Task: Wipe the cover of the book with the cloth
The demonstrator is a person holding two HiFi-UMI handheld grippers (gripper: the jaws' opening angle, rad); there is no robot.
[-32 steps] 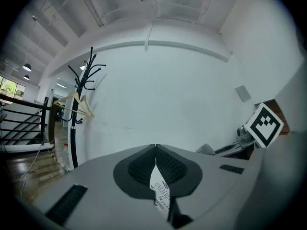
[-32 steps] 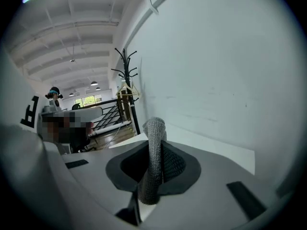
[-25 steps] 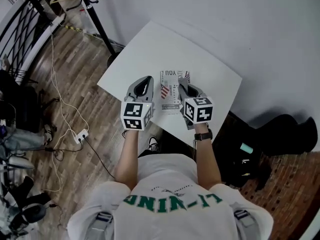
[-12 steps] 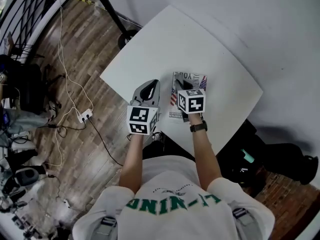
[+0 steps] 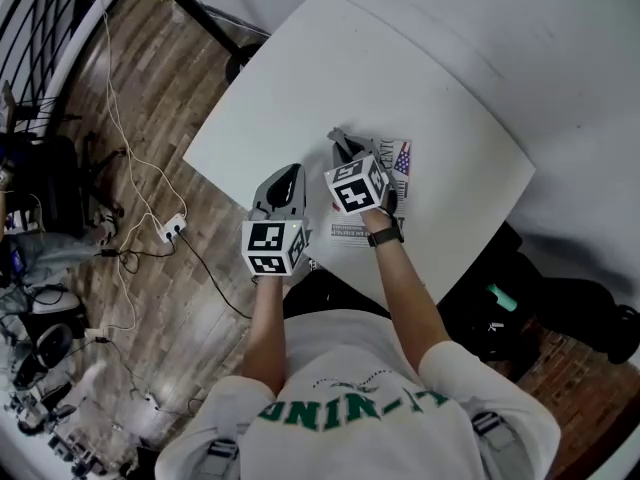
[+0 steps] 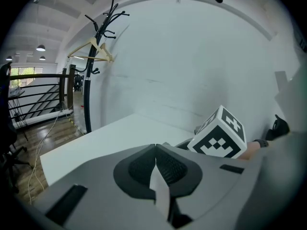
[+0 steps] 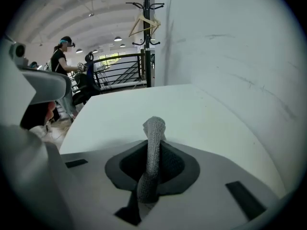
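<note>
A book (image 5: 399,161) with a flag-print cover lies on the white table (image 5: 300,78) near its front edge, largely hidden under my right gripper (image 5: 338,143). That gripper is shut on a grey knitted cloth (image 7: 153,131), which sticks up between its jaws (image 7: 153,145). It reaches over the book's far left corner. My left gripper (image 5: 287,178) rests just left of the book, apart from it. In the left gripper view its jaws (image 6: 156,150) are closed together with nothing in them, and the right gripper's marker cube (image 6: 218,135) shows to the right.
The table's left corner and front edge lie close to my left gripper. A coat stand (image 6: 91,80) rises beyond the table's far left. Cables and a power strip (image 5: 170,230) lie on the wood floor. A black bag (image 5: 560,308) sits right of the table. A person (image 7: 60,66) stands far off.
My right gripper has slid with the cloth from the book's middle toward its far left corner, and its cube has tilted. The left gripper stays left of the book.
</note>
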